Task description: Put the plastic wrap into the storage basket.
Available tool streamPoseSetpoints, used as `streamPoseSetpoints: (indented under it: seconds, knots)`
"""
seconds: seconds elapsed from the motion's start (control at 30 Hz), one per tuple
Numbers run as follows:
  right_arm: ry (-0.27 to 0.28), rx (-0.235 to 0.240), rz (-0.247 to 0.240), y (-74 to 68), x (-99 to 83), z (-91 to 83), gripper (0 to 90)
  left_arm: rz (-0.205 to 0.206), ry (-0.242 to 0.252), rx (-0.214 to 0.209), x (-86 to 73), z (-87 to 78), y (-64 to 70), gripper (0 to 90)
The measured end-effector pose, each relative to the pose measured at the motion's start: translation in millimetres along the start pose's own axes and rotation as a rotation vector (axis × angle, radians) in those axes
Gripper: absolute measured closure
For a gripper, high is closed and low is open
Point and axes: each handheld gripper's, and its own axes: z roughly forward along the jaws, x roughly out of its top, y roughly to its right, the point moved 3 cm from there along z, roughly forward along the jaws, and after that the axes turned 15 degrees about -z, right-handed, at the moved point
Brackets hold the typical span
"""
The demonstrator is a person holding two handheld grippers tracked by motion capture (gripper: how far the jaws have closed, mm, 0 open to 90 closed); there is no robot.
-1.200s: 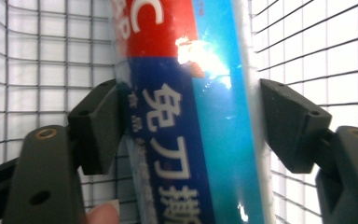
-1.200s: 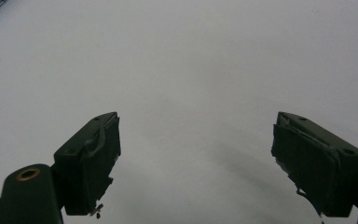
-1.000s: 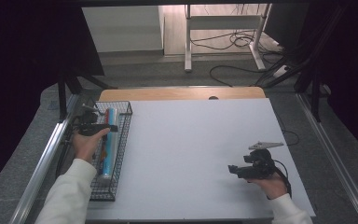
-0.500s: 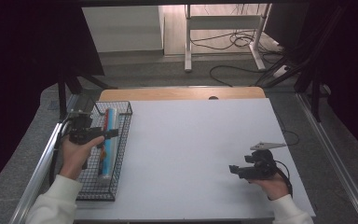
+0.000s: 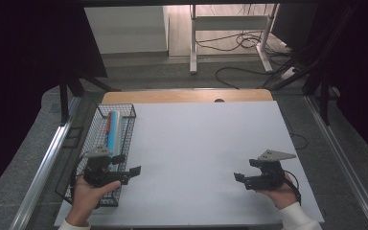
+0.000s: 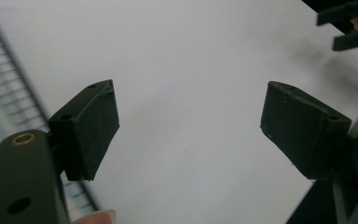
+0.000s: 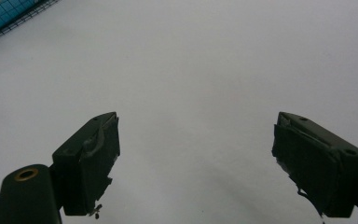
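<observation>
In the high view, the left gripper [image 5: 132,171] — a black two-jaw tool with a grey three-cornered plate on top — sits in the person's left hand [image 5: 87,194] over the near end of a black wire-mesh basket [image 5: 92,139] that stands along the left edge of the white table top [image 5: 196,158]. Its jaws reach out past the basket's right wall, over the bare table, and are spread apart with nothing between them. Inside the basket lies a long light-blue and silver tube with a red stripe [image 5: 114,130], stretched lengthwise in the far half, well apart from the jaws. The right gripper [image 5: 239,178], held in the right hand [image 5: 278,191], hovers low over the near right part of the table, jaws pointing left; from here their gap is too small to judge.

In the left gripper view, the two black jaws stand wide apart and hold nothing — white table shows between them. The basket's mesh [image 6: 9,88] runs down the left edge, and the other gripper's jaw tips [image 6: 347,25] show at the top right corner.

In the right gripper view, the jaws are likewise spread wide and empty over plain white table. At the top left corner a strip of the basket's mesh [image 7: 28,16] shows, with the tube's blue [image 7: 0,14] behind it.
</observation>
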Motion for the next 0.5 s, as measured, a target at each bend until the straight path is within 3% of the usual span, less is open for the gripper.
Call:
streamPoseSetpoints:
  seconds: [0.13,0.23,0.5]
  knots:
    - [0.023,0.003,-0.014,-3.7,-4.8,-1.8,15.3,0.009,-0.007,0.016,-8.6,11.2,2.0,19.2]
    - [0.028,-0.003,-0.025,-6.3,-7.6,-1.6,15.3,0.014,-0.010,0.050,-10.1,16.4,-1.1,19.2]
    - [0.040,-0.017,-0.022,-7.9,-8.0,-3.4,15.4,0.015,0.004,0.044,-13.6,18.0,-3.0,19.5]
